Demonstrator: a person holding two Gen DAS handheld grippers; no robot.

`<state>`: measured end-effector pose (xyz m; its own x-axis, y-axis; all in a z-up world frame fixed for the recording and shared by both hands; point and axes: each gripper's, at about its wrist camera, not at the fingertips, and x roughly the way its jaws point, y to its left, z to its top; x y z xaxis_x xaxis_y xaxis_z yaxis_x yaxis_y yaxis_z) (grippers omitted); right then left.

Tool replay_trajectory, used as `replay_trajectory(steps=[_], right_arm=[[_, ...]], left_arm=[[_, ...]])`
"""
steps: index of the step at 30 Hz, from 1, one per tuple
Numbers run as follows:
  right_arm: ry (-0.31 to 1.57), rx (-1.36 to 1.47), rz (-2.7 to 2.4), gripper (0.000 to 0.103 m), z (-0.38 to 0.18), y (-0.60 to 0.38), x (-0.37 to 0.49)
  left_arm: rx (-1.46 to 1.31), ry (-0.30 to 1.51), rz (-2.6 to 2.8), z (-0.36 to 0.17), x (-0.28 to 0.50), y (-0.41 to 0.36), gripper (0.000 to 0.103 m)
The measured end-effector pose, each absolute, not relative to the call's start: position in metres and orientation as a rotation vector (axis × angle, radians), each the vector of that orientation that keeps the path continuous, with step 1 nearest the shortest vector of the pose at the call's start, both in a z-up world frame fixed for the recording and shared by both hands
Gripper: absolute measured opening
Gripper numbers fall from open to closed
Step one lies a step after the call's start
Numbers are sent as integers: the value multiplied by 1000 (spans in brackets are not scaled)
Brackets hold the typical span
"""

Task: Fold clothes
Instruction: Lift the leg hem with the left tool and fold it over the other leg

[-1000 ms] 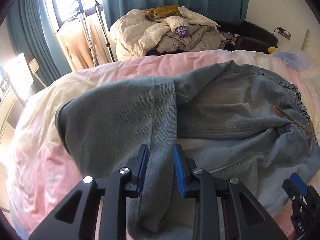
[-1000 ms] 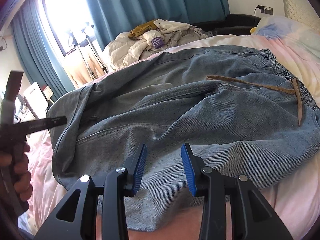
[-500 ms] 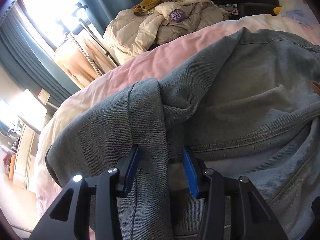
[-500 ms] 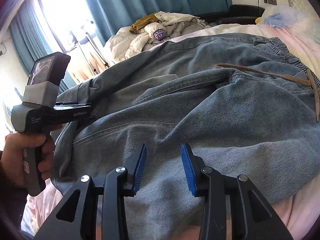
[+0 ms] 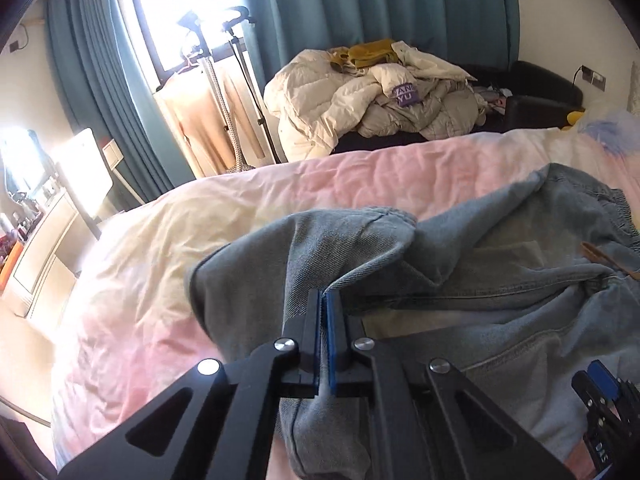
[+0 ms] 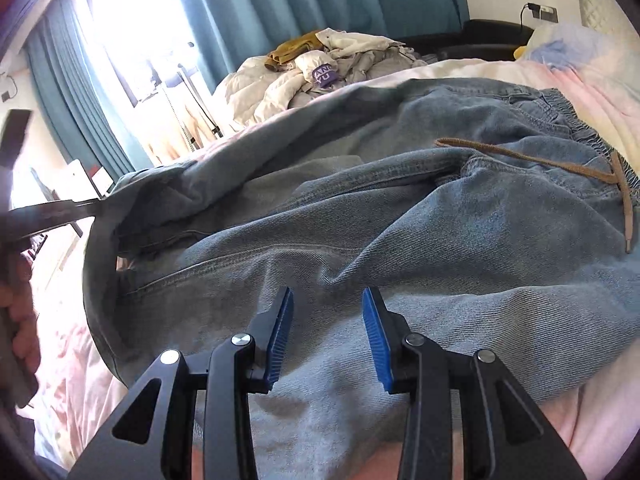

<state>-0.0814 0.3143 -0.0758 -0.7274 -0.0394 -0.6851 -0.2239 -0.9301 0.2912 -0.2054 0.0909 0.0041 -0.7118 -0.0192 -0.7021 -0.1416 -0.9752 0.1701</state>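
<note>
Teal curtains (image 5: 100, 92) by the bright window, a heap of pale bedding (image 5: 376, 96) behind. On the pink bedspread (image 5: 132, 300) lie the jeans (image 6: 400, 240); the left gripper (image 5: 323, 300) pinches a raised fold of them, while the right gripper (image 6: 327, 300) hangs half-open above the denim.

A rumpled pink and cream bedsheet (image 5: 280, 184) fills mid-frame. Teal pleated curtains (image 5: 360, 20) hang across the top beside a bright window (image 5: 180, 4). A heap of cream quilted bedding (image 5: 360, 96) sits upper centre, a black sofa (image 5: 540, 96) upper right.
</note>
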Motion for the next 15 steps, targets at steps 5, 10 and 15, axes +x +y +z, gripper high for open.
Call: replay_trajectory(steps=[5, 10, 15], right_arm=[[517, -1089, 2794, 36, -67, 312, -75], [500, -1091, 2802, 36, -61, 309, -67], [483, -1112, 2799, 36, -58, 304, -62]], left_arm=[[-1136, 247, 2847, 28, -150, 55, 2], [-1217, 120, 2889, 25, -115, 6, 2], [-1407, 97, 2882, -1, -104, -35, 2]])
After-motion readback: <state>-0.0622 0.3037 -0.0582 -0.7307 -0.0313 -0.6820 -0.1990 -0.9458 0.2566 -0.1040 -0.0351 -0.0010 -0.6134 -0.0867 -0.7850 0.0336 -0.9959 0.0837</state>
